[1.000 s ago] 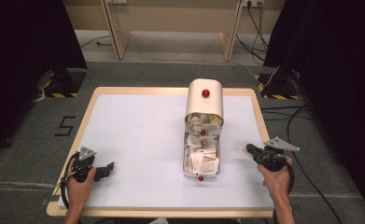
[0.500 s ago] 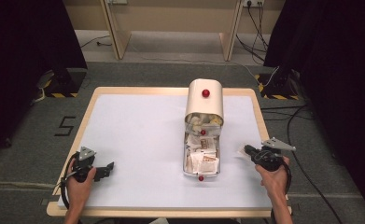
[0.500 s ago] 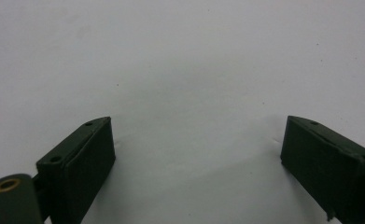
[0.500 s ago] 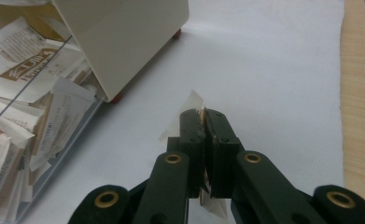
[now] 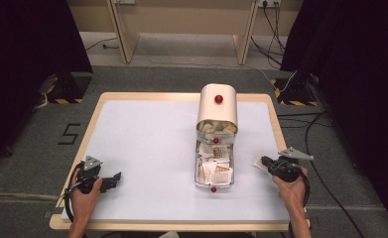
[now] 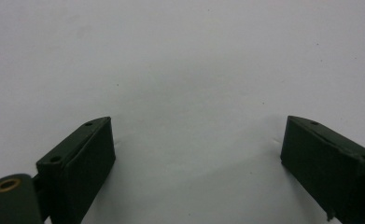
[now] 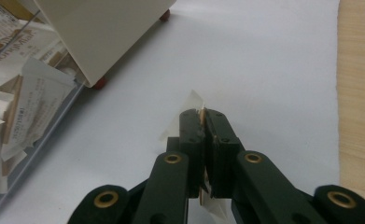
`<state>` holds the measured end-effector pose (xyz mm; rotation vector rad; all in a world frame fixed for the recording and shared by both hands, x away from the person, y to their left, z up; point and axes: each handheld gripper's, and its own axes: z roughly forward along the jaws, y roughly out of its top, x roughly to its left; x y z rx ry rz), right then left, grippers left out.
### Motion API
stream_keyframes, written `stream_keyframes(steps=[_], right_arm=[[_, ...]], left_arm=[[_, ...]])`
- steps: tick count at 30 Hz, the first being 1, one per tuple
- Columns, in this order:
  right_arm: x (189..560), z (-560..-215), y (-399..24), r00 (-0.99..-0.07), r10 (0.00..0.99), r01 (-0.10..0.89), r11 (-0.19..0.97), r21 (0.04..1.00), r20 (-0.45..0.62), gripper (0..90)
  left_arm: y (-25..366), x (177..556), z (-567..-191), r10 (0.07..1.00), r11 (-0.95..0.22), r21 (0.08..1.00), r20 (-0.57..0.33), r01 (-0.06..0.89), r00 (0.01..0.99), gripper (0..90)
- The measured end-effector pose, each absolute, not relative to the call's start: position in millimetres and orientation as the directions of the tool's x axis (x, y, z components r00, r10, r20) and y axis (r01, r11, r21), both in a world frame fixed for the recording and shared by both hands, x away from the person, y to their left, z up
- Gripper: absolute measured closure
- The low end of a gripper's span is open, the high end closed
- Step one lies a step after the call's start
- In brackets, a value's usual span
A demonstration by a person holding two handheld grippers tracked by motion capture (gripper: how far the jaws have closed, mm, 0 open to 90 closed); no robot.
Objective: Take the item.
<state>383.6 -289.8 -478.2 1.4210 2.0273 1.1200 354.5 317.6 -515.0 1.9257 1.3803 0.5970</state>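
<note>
Right gripper view shows the right tongs (image 7: 202, 122) clamped tight on a thin paper packet (image 7: 193, 103), whose pale corners poke out above and below the jaws, to the right of the clear tray (image 5: 231, 168) of packets. Left tongs (image 6: 196, 161) stand wide apart, holding nothing, over the white surface (image 5: 147, 148), well left of that tray.

Black hand-held gripper (image 7: 203, 116), brass-looking pivots

A recording studio or lab set-up

Black curtains (image 5: 28, 54) flanked the worktop (image 5: 147, 144); cables (image 5: 325, 129) and hazard-taped stands (image 5: 62, 91) stood on grey carpet (image 5: 28, 163).
</note>
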Motion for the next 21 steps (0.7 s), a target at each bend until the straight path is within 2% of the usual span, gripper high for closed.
stream_keyframes(steps=[21], right_arm=[[385.4,-484.2,-297.4,-0.342,0.936,0.603,0.149,0.784,0.085,82.5]], left_arm=[[317.6,354.5,-515.0,0.943,-0.202,0.750,-0.023,0.629,0.331,9.0]])
